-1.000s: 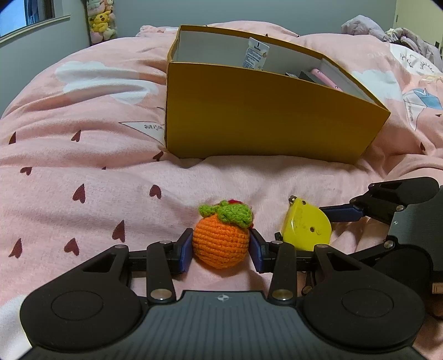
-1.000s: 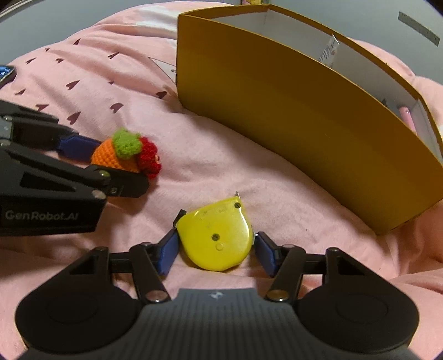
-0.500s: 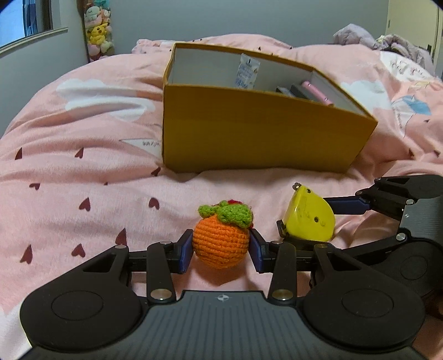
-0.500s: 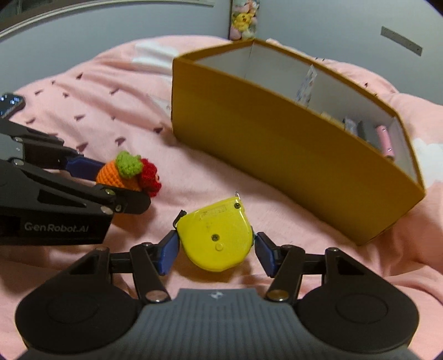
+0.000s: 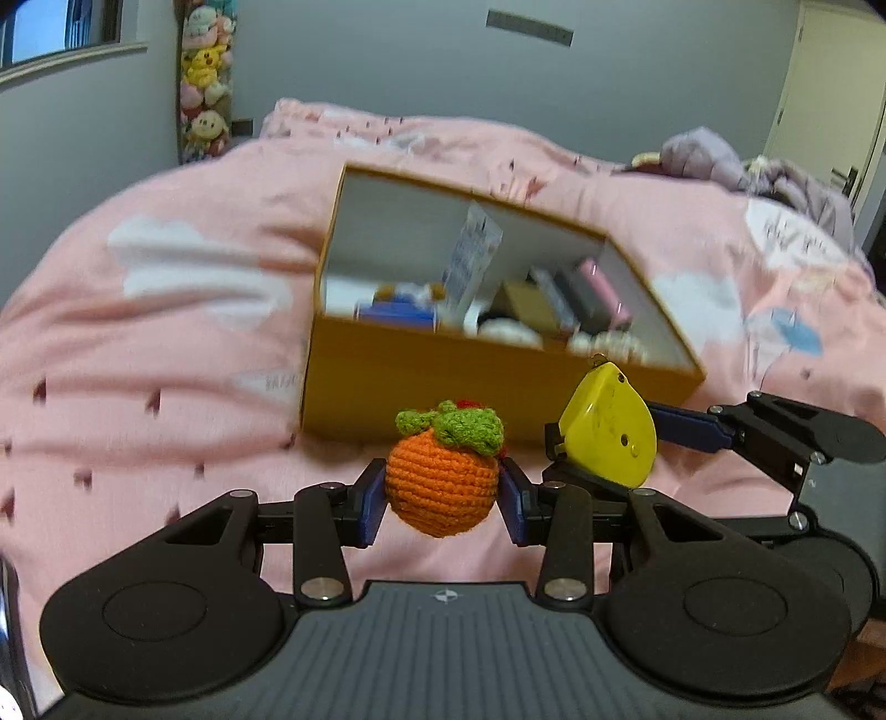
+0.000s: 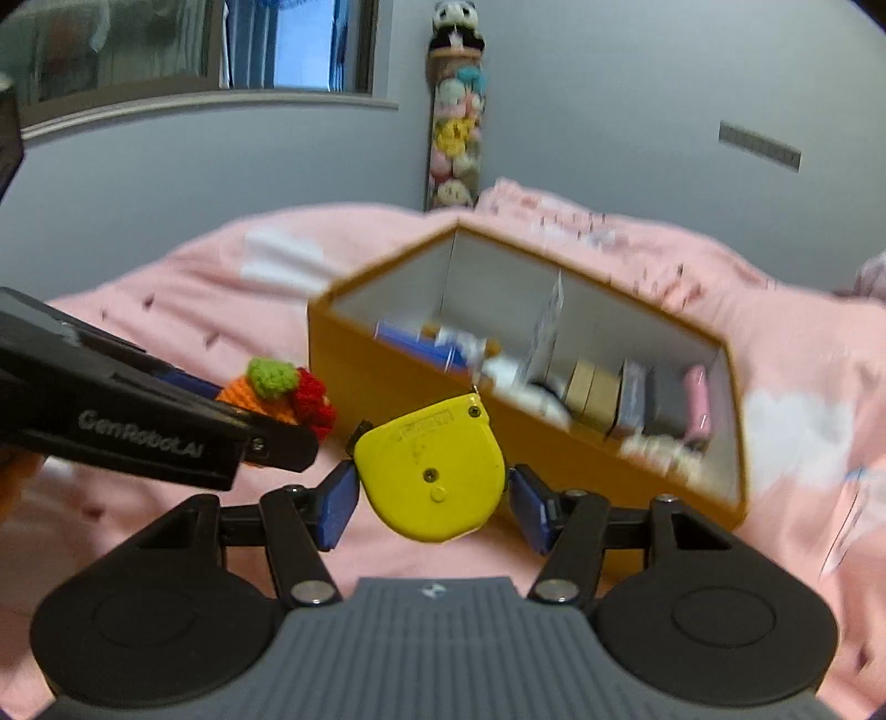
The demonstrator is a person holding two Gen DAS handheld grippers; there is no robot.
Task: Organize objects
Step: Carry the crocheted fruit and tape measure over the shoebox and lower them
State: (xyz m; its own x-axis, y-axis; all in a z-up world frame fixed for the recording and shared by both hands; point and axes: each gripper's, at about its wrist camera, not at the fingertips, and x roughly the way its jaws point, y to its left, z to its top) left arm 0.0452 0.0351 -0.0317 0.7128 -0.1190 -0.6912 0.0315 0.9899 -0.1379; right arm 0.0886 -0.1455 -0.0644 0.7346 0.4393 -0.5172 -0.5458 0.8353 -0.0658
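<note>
My left gripper [image 5: 441, 501] is shut on an orange crocheted fruit [image 5: 440, 484] with green leaves, held above the pink bedspread. My right gripper [image 6: 432, 501] is shut on a yellow tape measure [image 6: 429, 473], also lifted; it also shows in the left wrist view [image 5: 606, 437], just right of the fruit. The fruit shows in the right wrist view [image 6: 266, 390] at the left. An open yellow cardboard box [image 5: 443, 382] stands just beyond both grippers, with several small items inside; it also shows in the right wrist view [image 6: 410, 382].
The pink bedspread [image 5: 138, 360] with dark hearts and white clouds covers the bed. A column of plush toys [image 5: 202, 77] hangs at the grey wall. Grey clothing [image 5: 747, 166] lies at the far right. A window [image 6: 221, 44] is on the wall.
Both grippers have risen with their objects off the bedspread. The views now look down into the box from higher up, so its contents show.
</note>
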